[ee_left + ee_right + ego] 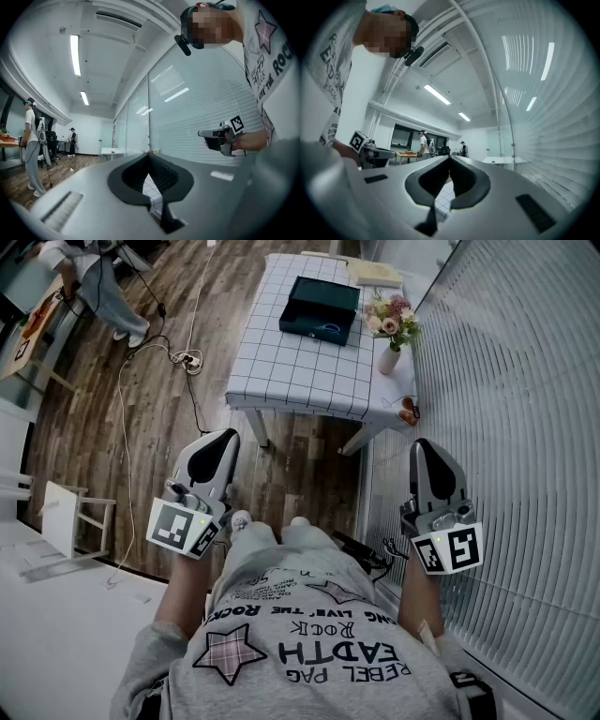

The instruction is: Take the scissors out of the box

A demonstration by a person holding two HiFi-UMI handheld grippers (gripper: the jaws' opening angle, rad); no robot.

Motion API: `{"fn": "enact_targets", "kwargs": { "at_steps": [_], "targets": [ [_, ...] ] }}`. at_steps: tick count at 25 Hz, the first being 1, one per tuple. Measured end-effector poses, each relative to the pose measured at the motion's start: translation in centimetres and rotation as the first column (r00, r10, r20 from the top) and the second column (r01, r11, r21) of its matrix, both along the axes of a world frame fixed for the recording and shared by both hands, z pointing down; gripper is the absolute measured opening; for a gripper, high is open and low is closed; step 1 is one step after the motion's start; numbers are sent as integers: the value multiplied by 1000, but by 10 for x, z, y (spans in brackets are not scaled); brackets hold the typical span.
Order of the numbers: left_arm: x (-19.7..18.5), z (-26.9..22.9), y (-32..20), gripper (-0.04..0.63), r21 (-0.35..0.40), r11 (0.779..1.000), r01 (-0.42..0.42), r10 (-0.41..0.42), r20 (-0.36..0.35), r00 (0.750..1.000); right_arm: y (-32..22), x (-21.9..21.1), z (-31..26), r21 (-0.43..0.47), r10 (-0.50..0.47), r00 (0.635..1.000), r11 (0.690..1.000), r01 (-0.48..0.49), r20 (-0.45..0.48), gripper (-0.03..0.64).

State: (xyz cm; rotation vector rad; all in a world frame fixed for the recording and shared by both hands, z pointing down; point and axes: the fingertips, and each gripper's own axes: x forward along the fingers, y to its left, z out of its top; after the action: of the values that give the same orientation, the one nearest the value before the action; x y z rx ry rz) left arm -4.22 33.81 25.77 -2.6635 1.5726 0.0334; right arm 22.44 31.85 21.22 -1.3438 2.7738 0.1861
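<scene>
A dark open box (320,307) lies on a table with a white checked cloth (281,371) at the far end of the head view. A blue loop inside it, near its front edge, looks like the scissors' handle (328,329). Both grippers are held level at waist height, well short of the table. My left gripper (221,435) hangs at the left, my right gripper (422,442) at the right by the blinds. In each gripper view the jaw tips meet with nothing between them: left gripper (149,154), right gripper (450,158).
A white vase of flowers (390,334) stands at the table's right corner and a beige flat thing (375,276) at its back. A wall of blinds (525,427) runs along the right. Cables and a power strip (187,359) lie on the wooden floor; a white stool (70,521) stands at left.
</scene>
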Motion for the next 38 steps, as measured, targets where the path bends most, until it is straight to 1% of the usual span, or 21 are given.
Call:
{"fn": "enact_targets", "kwargs": {
  "at_steps": [5, 11, 16, 21, 25, 29, 33, 38],
  "targets": [
    [9, 2, -5, 9, 2, 1000, 10, -10, 9, 1000, -2, 10, 4, -9, -13, 1000, 1000, 13, 22, 12],
    [17, 5, -10, 9, 2, 999, 44, -44, 12, 999, -11, 17, 6, -5, -47, 998, 999, 48, 29, 12],
    [19, 4, -15, 9, -5, 999, 54, -54, 13, 998, -20, 5, 3, 1, -76, 997, 997, 76, 13, 12],
    [13, 9, -30, 9, -9, 998, 60, -60, 18, 998, -29, -13, 12, -8, -108, 994, 994, 107, -16, 12],
    [6, 13, -53, 9, -8, 998, 57, -57, 11, 998, -44, -21, 16, -19, -108, 993, 994, 108, -36, 12],
    [-8, 15, -87, 9, -1, 999, 45, -45, 13, 999, -66, -21, 16, -15, -79, 996, 997, 78, -50, 12],
    [-20, 10, -128, 9, 9, 1000, 27, -27, 13, 1000, -98, -26, 17, -29, -46, 998, 999, 45, -35, 12],
    [-26, 6, -178, 9, 21, 999, -43, 43, 17, 999, -136, -43, 13, -21, -18, 999, 1000, 17, -50, 12]
  ]
}}
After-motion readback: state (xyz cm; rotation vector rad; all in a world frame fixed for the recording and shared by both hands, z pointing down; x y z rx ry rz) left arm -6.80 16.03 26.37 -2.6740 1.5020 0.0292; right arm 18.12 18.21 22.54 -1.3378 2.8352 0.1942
